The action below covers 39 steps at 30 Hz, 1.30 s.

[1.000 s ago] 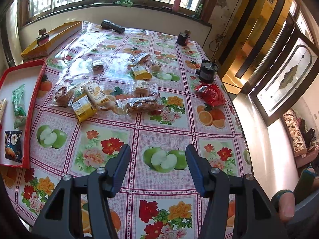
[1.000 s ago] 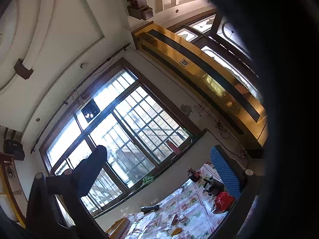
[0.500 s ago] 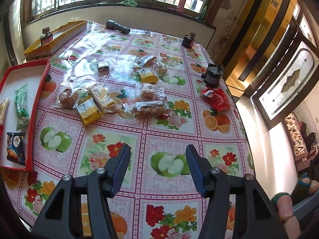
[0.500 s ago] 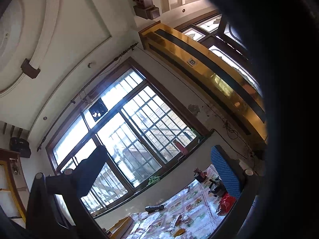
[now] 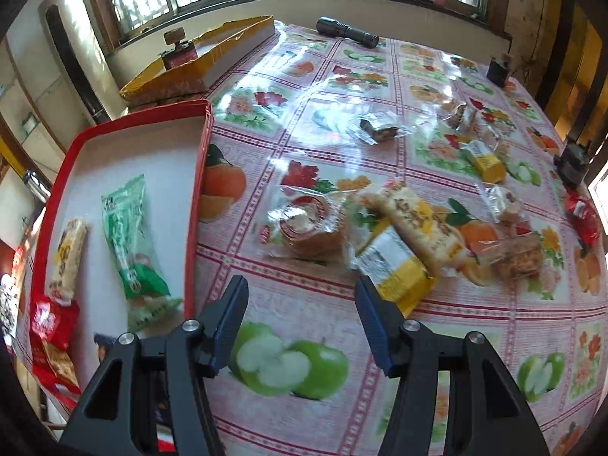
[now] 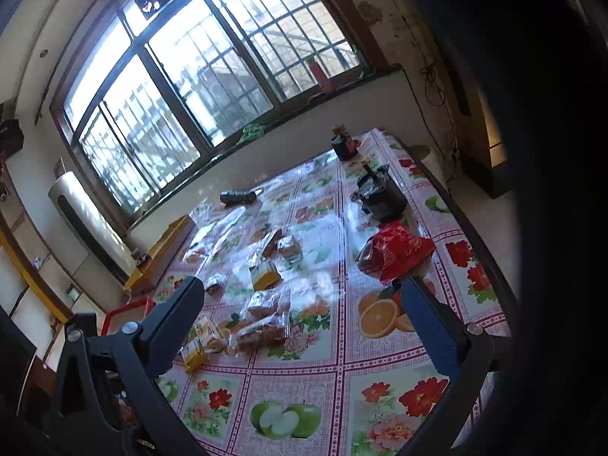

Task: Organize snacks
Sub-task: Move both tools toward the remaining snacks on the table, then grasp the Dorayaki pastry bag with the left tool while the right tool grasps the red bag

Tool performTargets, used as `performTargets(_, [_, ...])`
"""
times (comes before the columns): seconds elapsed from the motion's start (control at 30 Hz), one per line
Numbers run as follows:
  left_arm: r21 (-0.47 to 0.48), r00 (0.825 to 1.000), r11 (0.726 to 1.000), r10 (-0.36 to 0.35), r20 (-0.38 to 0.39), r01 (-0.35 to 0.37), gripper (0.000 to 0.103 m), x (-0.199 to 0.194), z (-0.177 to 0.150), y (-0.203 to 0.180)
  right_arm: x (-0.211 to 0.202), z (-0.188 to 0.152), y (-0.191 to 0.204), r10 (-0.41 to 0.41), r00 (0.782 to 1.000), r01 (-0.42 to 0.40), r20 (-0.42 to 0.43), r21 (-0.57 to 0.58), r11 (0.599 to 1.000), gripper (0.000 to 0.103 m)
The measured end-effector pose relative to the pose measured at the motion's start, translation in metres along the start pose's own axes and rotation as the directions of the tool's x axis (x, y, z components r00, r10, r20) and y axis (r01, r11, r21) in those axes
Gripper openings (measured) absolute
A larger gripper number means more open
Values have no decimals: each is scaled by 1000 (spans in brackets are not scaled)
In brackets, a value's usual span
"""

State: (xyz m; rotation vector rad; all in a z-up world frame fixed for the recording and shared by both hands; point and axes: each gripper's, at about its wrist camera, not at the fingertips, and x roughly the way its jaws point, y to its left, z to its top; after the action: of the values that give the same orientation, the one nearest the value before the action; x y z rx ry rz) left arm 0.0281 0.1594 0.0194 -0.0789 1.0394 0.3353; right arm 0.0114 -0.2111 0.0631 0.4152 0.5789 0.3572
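Left gripper (image 5: 302, 304) hangs over the tablecloth (image 5: 475, 326), jaws apart, nothing between them. Right gripper (image 6: 300, 304) likewise spread wide and empty, above the table's near right part.

Red tray (image 5: 192, 205) at 9 o'clock from the left gripper. It holds a green packet (image 5: 127, 239), a pale bar (image 5: 70, 254) and some red wrappers at its near end.

Loose snacks lie at 12 to 2 o'clock of the left gripper:
- round cake in clear film (image 5: 307, 228), dead ahead at 12
- yellow-ended packet (image 5: 395, 269), at 1 o'clock, just off the right fingertip
- long cream-and-yellow bar (image 5: 421, 224), lying across the yellow-ended packet
- red bag (image 6: 395, 252), near the right gripper's right finger, at 1 o'clock in the right wrist view

Handling, as judged: all look light. Film is slick and crinkly, and may slide on the glossy cloth. The cake is probably soft and would crush, so pinch it gently across the middle. The yellow-ended packet looks firmer, so grip it across its short width, clear of the flimsy sealed ends. The red bag seems puffy; pinching its crimped top looks best.
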Motion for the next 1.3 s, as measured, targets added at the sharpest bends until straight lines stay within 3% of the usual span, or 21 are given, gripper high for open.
performTargets(0.17, [187, 999, 982, -24, -35, 30, 59, 22, 15, 1, 35, -9, -12, -63, 987, 58, -144, -39, 998, 103])
performTargets(0.3, [231, 999, 973, 8, -31, -1, 61, 31, 27, 2, 52, -7, -27, -104, 975, 102, -196, -23, 995, 103])
performTargets(0.5, [184, 994, 982, -24, -103, 43, 61, 54, 43, -4, 72, 7, -44, -133, 963, 139, -233, 9, 990, 103])
performTargets(0.73, [103, 994, 993, -41, -102, 52, 62, 60, 60, -2, 103, 31, -41, -204, 953, 184, -224, -106, 977, 103])
performTargets(1.0, [131, 996, 991, -28, -83, 39, 62, 68, 87, 2, 159, 28, -35, -350, 890, 239, -292, -355, 904, 103])
performTargets(1.03, [143, 996, 989, -31, -79, 42, 62, 69, 87, 1, 163, 25, -35, -352, 885, 230, -303, -372, 899, 101])
performTargets(1.1, [169, 996, 985, -22, -82, 35, 62, 73, 90, -4, 169, 21, -36, -345, 879, 208, -328, -387, 898, 86])
performTargets(1.17, [187, 995, 981, -27, -94, 44, 62, 77, 90, -8, 171, 18, -35, -343, 879, 196, -331, -404, 893, 78])
performTargets(1.3, [220, 995, 975, -22, -95, 42, 62, 77, 89, -18, 171, 21, -35, -328, 884, 181, -332, -404, 897, 74])
